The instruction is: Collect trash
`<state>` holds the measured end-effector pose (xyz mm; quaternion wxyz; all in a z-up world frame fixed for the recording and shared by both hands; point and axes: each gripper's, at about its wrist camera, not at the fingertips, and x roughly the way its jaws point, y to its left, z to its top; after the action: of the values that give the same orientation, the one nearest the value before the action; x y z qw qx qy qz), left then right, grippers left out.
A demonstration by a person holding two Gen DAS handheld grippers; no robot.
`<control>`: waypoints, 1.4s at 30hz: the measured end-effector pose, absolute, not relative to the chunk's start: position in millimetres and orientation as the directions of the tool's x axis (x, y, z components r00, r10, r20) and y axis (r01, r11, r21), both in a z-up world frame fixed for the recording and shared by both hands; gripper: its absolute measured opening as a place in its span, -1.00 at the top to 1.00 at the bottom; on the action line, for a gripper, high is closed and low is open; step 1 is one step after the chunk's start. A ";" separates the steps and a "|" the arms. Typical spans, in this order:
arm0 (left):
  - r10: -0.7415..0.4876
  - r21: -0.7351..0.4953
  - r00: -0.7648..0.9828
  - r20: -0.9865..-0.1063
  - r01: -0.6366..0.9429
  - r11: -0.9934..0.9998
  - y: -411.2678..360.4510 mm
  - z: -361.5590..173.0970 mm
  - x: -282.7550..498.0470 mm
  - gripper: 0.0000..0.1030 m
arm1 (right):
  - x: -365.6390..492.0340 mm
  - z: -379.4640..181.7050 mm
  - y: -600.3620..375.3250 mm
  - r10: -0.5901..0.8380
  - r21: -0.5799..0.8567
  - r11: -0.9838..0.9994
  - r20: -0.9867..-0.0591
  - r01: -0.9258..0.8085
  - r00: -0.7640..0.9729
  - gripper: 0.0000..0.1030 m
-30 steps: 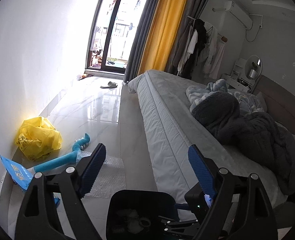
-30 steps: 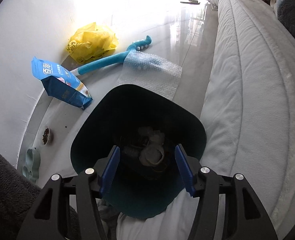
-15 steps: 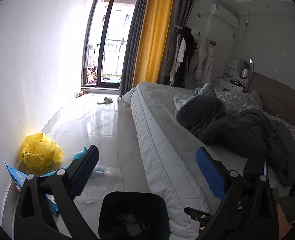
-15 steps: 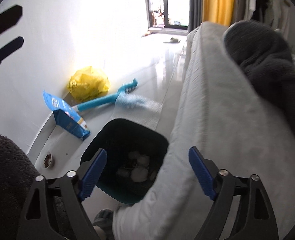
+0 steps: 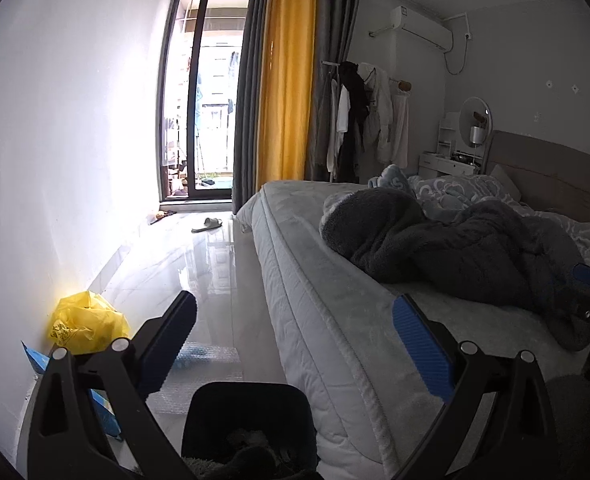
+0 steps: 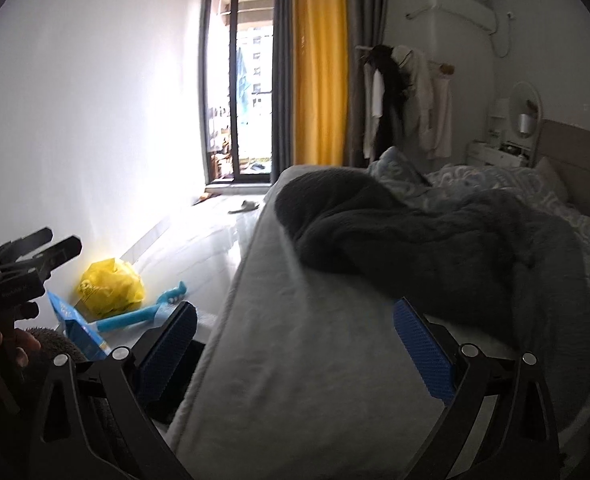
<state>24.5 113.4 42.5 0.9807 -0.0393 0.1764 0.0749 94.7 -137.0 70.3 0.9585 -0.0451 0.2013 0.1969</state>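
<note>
Below the left gripper (image 5: 293, 344), whose jaws are spread wide and empty, the black plastic trash bin (image 5: 251, 420) is seen on the floor beside the grey quilted mattress (image 5: 335, 320); the crumpled yellow plastic bag (image 5: 89, 326) lies ahead to its left, against the wall.

From the right wrist, the right gripper (image 6: 295, 346) is seen over the mattress, its jaws opening with nothing between them. The bag (image 6: 111, 286) lies left of it, so the left gripper is judged nearer.
</note>
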 end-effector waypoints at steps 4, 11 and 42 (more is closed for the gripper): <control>0.137 -0.019 0.932 -0.337 -0.152 0.988 102.8 50.0 17.1 -0.94 | 81.5 75.0 -184.4 0.304 0.008 0.947 -0.343 -0.320 0.889 -0.93; 0.148 0.041 0.936 -0.319 -0.143 0.989 79.6 46.2 9.1 -0.94 | 81.7 45.5 -192.8 0.369 0.074 0.925 -0.402 -0.372 0.838 -0.93; 0.169 0.074 0.917 -0.360 -0.153 0.985 82.5 29.8 7.9 -0.94 | 69.9 42.5 -200.4 0.446 0.128 0.893 -0.385 -0.432 0.808 -0.93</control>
<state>7.9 82.5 29.8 0.9789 0.0220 0.1859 0.0823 69.9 -200.4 42.5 0.9506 0.0174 0.2065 0.2310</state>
